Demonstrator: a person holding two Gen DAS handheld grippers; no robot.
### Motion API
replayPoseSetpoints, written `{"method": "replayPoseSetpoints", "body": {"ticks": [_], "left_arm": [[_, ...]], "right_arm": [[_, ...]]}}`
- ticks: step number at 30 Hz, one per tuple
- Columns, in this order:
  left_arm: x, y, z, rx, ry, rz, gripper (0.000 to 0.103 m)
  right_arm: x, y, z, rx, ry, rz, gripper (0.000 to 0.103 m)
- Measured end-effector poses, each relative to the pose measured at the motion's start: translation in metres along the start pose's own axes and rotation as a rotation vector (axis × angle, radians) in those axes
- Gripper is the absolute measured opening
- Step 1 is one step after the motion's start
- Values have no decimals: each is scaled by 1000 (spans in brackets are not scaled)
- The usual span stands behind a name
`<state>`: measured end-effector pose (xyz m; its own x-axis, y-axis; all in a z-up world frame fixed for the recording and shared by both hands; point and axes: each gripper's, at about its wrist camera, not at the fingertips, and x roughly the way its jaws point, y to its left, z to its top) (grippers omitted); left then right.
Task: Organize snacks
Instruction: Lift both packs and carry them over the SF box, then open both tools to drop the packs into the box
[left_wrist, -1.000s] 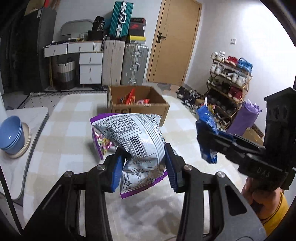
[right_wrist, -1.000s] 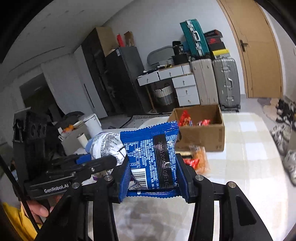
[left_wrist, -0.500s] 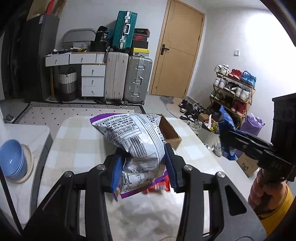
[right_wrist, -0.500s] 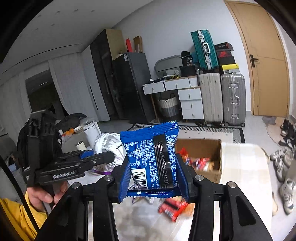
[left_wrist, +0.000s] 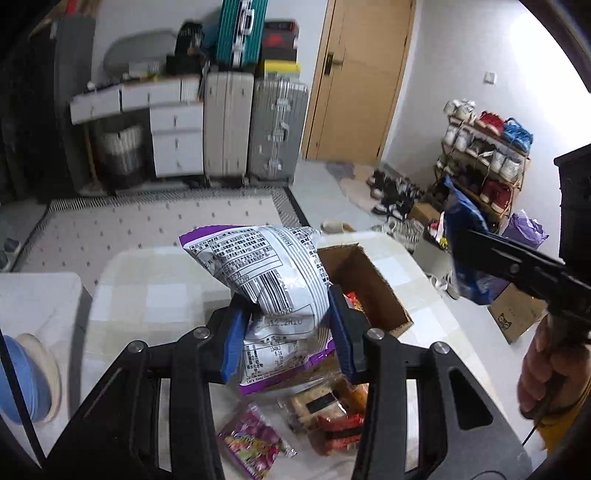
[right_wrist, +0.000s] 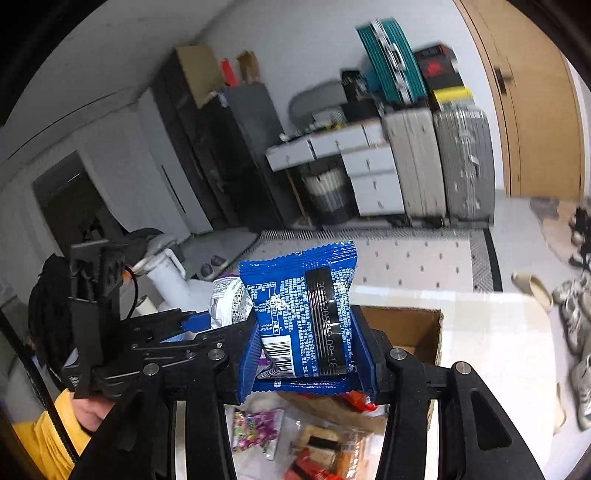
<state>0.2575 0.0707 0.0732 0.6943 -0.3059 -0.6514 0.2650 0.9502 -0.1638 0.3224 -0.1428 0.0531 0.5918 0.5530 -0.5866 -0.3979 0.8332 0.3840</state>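
Jaws of my left gripper (left_wrist: 286, 328) are clamped on a purple-and-white snack bag (left_wrist: 269, 280), held above the table (left_wrist: 155, 295) beside the open cardboard box (left_wrist: 369, 288). My right gripper (right_wrist: 308, 350) pinches a blue snack packet (right_wrist: 306, 310), raised near that box. Loose snacks (left_wrist: 295, 424) lie on the table below.

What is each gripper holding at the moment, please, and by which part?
The left gripper pinches the purple-and-silver snack bag across its lower middle. The right gripper clamps the blue snack packet by its two side edges, low down.
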Motion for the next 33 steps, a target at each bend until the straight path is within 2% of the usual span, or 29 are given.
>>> {"method": "replayPoseSetpoints", "body": {"ticks": [2,5,10,20,27,33], "left_arm": [[26,0,11,-6,49,-44,38],[61,0,22,-13,85,-57,38],[108,-4,31,-8,126,-64,38],[190,-12,37,-40,208,-107,39],[229,-22,30,-18,254,-95,38],[236,-34,22,19,277,-80,42]], "right_arm": [[12,-14,1,20,11,-20,45],[33,-35,0,30,44,-63,45],[59,-61,-7,83,104,-65,45],[99,-77,-19,116,196,-72,45],[111,-80,-28,108,241,-78,45],[113,-82,-33,101,243,-85,45]]}}
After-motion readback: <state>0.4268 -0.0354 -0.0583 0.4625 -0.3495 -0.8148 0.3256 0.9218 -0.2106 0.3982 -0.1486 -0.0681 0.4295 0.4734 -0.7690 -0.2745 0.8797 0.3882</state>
